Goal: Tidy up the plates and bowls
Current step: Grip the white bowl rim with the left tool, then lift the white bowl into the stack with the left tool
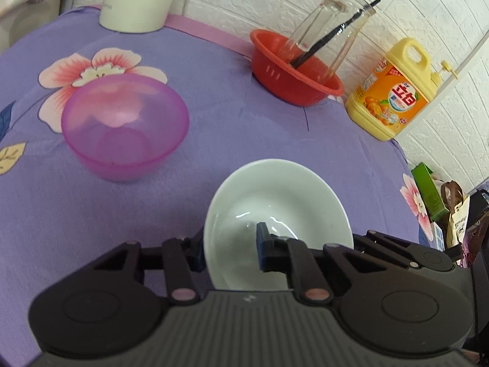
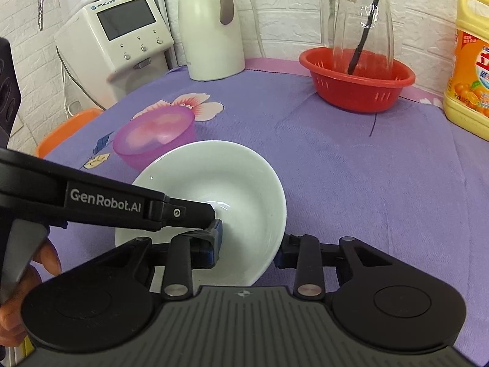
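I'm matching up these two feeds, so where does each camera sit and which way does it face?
Left wrist: on the left gripper, looking down over the white bowl it clamps, toward the pink bowl.
Right wrist: on the right gripper, also shut on the white bowl's rim; the left gripper and a hand show.
Shared: both bowls, the red basket.

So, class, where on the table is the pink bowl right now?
The pink bowl sits alone on the purple flowered cloth, left of and beyond the white bowl in the left wrist view, well in front of the white jug.
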Motion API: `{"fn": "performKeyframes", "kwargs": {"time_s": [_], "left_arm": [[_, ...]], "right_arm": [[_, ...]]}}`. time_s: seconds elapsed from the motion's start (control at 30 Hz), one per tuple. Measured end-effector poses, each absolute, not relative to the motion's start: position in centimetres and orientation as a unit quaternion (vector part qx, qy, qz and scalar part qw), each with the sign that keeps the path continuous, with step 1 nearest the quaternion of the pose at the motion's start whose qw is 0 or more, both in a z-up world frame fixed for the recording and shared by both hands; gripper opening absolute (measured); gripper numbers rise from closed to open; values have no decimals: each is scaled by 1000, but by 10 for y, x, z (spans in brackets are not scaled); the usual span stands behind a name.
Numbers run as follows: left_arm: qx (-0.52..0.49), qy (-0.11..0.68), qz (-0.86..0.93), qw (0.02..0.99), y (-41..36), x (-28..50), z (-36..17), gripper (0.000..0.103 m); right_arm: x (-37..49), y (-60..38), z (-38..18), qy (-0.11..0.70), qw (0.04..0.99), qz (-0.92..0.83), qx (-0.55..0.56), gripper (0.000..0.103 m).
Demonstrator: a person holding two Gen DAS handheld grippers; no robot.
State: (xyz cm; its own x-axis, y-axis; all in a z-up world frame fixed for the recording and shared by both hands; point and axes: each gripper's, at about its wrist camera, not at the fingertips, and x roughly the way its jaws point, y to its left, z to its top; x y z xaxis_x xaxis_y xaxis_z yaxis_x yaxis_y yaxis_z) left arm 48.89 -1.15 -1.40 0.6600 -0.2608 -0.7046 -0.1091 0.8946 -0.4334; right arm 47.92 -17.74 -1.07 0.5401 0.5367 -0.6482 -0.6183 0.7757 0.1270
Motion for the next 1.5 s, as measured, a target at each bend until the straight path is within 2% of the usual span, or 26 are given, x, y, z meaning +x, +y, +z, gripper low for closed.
{"fn": "performKeyframes", "kwargs": {"time_s": [0.4, 0.77, 1.07, 1.43, 1.5], "left_arm": [[-225, 408, -92, 880, -41, 459, 4, 9], [-212, 391, -166, 880, -84, 358, 31, 9], [-191, 406, -191, 873, -103, 275, 20, 8], [-171, 427, -198, 866, -101, 250, 1, 9], [-167, 423, -195, 869, -100, 250, 0, 10]], "right_arm": [[438, -208, 11, 347, 890, 288, -65, 61], [327, -255, 43, 334, 914, 220, -72, 61], [246, -270, 29, 344, 916, 197, -61, 61], [220, -271, 8, 359, 909, 208, -42, 62], [219, -275, 6, 358, 910, 205, -33, 69]]}}
